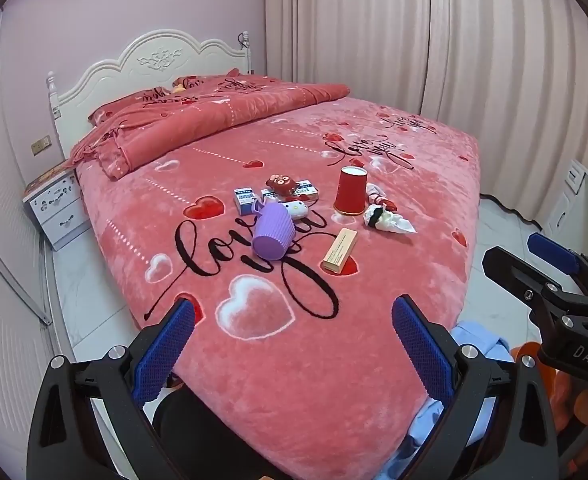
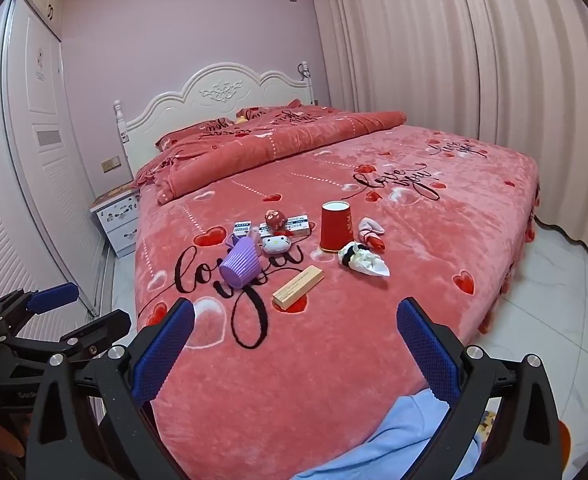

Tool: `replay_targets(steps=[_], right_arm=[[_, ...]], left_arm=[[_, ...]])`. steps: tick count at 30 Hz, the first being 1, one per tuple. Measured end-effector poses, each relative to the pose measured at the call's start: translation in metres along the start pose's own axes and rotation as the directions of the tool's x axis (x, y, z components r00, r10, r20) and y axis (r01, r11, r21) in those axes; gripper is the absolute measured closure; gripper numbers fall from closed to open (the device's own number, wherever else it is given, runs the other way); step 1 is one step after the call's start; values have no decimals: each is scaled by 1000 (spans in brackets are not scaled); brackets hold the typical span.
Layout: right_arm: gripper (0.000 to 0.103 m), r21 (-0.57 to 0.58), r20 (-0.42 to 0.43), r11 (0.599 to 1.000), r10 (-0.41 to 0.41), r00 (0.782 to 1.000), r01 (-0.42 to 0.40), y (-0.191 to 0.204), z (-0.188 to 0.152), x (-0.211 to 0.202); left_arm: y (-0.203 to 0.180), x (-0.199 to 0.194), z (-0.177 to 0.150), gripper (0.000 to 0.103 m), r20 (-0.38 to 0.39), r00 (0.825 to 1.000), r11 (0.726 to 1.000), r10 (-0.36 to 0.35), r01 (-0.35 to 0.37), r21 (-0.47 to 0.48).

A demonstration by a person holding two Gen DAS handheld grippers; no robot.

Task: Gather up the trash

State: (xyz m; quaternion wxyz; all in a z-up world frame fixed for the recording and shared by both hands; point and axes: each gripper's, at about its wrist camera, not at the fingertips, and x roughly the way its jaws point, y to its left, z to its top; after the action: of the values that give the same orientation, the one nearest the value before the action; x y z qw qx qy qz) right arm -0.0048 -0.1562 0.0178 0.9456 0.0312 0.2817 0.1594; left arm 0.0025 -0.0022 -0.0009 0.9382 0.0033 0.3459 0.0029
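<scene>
Crumpled tissue (image 2: 364, 261) (white) — beside red cup (image 2: 335, 227)

- Your bed cover (image 1: 334, 360): plush, matt cloth.
- Your red cup (image 1: 350, 196): smooth paper.
- Your purple cup (image 1: 271, 236): ribbed, matt plastic.
- Your tissue (image 2: 364, 262): crumpled paper.

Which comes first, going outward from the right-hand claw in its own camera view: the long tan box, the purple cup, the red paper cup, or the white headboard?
From the right gripper, in the right wrist view:
1. Tan box, lying flat just ahead, near centre.
2. Purple cup, tipped over, slightly left.
3. Red paper cup, standing upright, further back, right of centre.
4. White headboard, at the bed's far end.
</scene>
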Motion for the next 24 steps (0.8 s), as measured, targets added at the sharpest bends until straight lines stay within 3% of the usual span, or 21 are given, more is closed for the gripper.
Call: replay_targets(steps=[24], right_arm=[[5, 8, -4, 1000, 1, 1000, -1, -2, -3, -1]], left_arm=[[-3, 6, -4, 6, -8, 1000, 1000, 1, -1, 6]])
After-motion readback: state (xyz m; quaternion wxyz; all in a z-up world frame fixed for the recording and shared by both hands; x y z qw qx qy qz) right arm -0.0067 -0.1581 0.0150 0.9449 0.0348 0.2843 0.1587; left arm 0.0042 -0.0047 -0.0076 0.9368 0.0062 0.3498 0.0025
